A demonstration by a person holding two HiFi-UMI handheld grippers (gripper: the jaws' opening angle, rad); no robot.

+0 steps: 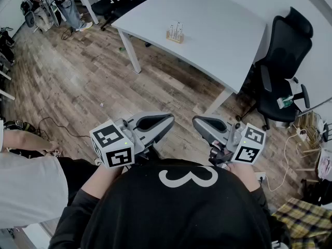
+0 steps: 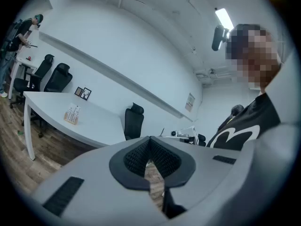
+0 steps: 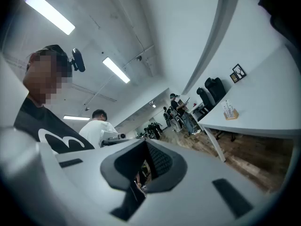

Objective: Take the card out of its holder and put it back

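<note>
Card holder (image 1: 175,33) stands on the white table (image 1: 223,40) near its edge.

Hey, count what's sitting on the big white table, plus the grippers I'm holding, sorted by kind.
Card holder: 1
Picture frames: 2
Grippers: 2, the left gripper and the right gripper
Total: 5

Holder (image 1: 175,33) sits on the desk (image 1: 228,40), chair (image 1: 282,61) to its right; left tongs (image 1: 165,122) and right tongs (image 1: 201,124) side by side, well short of it.
</note>
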